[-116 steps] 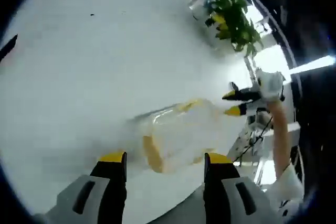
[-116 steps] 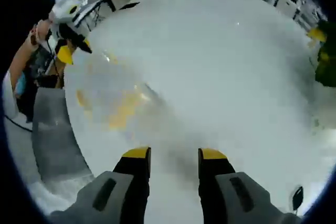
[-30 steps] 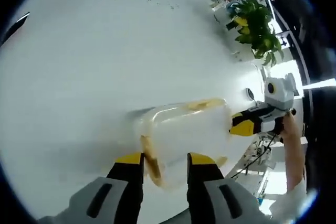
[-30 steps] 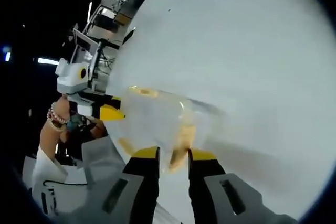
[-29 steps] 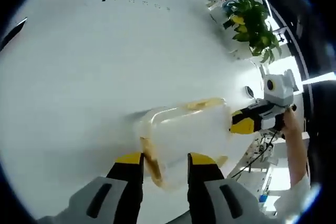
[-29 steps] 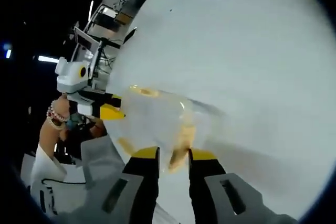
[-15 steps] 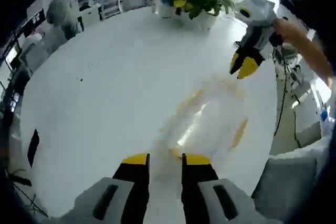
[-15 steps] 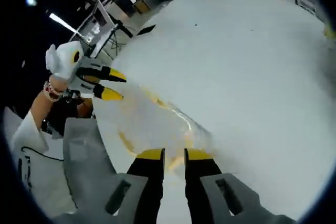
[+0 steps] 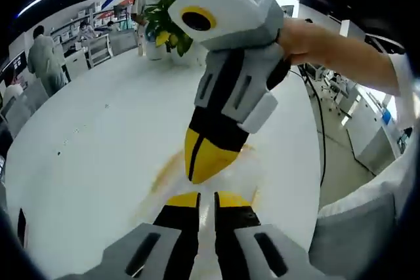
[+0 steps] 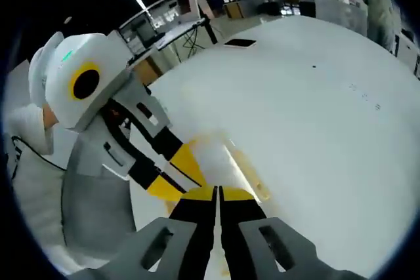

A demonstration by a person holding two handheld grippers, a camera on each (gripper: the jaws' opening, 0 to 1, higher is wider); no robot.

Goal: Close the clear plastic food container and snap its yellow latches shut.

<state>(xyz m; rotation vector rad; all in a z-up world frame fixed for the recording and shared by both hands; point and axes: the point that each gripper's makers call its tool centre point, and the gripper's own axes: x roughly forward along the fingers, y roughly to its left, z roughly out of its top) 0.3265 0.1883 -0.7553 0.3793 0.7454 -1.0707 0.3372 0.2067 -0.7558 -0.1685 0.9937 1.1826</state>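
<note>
A broad white table carries the clear plastic food container, which lies near the table's edge, right under both tools. Above it in the left gripper view, the right gripper points down, its 2 jaws pressed together, tips just over a yellow latch. The left gripper is likewise clenched, grasping nothing. A potted plant stands far behind.

left tool: jaws narrowed | right tool: jaws narrowed | tools now crowd together over container
</note>
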